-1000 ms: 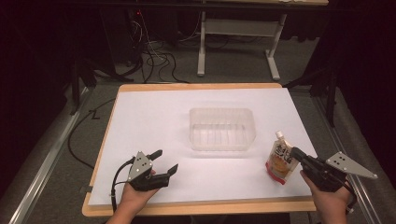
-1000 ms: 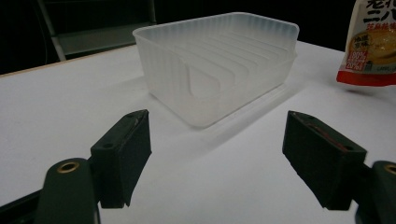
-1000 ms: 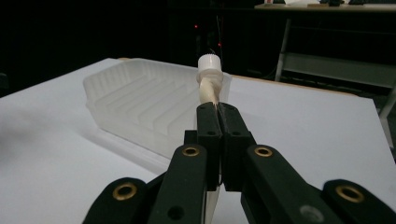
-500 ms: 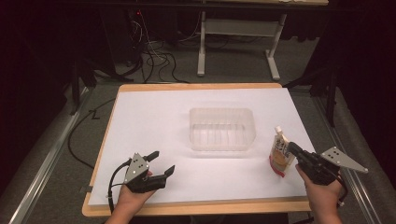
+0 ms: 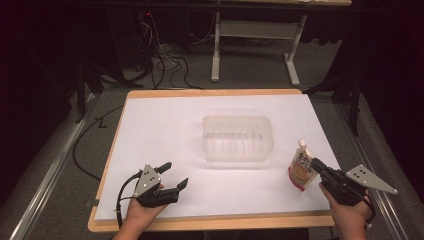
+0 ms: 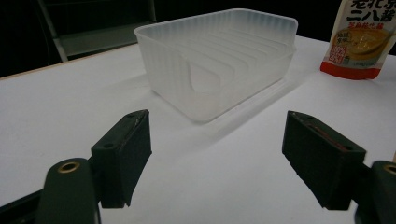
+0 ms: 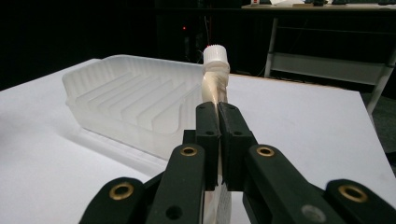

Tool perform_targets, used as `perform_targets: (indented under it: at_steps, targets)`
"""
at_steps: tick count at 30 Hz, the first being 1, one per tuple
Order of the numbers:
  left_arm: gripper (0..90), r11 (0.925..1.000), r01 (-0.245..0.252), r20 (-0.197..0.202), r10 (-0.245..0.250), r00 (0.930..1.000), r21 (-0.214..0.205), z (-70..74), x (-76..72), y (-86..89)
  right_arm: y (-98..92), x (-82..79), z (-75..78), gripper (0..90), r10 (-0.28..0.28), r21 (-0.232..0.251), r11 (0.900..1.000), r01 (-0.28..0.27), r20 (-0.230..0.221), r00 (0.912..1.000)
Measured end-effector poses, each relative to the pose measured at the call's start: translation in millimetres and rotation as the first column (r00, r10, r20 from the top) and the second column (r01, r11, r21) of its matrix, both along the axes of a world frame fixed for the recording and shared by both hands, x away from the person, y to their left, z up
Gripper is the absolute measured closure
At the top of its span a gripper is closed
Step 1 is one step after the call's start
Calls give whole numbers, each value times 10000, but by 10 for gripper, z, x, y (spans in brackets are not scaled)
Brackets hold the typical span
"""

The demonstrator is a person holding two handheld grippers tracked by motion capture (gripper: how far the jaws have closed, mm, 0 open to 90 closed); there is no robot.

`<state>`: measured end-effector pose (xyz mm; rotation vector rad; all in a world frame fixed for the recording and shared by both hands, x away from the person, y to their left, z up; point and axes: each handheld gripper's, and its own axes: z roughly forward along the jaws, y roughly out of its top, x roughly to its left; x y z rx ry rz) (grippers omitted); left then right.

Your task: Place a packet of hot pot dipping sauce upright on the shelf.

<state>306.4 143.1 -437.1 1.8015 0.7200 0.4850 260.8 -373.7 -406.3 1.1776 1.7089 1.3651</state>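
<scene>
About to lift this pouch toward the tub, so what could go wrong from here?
The right gripper pinches the pouch by its thin edge, so it may twist or slip out. The tub is light and nothing holds it, so a swinging pouch could knock it; the left gripper rests open, well clear.

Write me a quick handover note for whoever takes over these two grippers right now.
Right gripper: fingers shut on the spouted pouch, which stands upright near the table's right edge.
Left gripper: open, holding nothing, low over the white sheet at front left.
Clear plastic tub: mid-table, nothing in it, apart from the pouch.
Done: pouch gripped.
Left, probably: lift the pouch and place it in the tub; the left gripper could steady the tub if needed.
</scene>
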Motion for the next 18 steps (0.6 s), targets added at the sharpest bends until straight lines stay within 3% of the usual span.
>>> perform_targets:
  at_steps: [9, 18]
  targets:
    - [245, 9997, 245, -18, -245, 9997, 87, 2, -6, -29, 15, -39, -3, 803, -56, -51, 10000, 56, -98, 9999]
    - [245, 9992, 363, -53, -362, 9993, 152, -2, 0, -31, 47, -36, -5, 627, 6, -99, 10000, -7, -159, 9999]
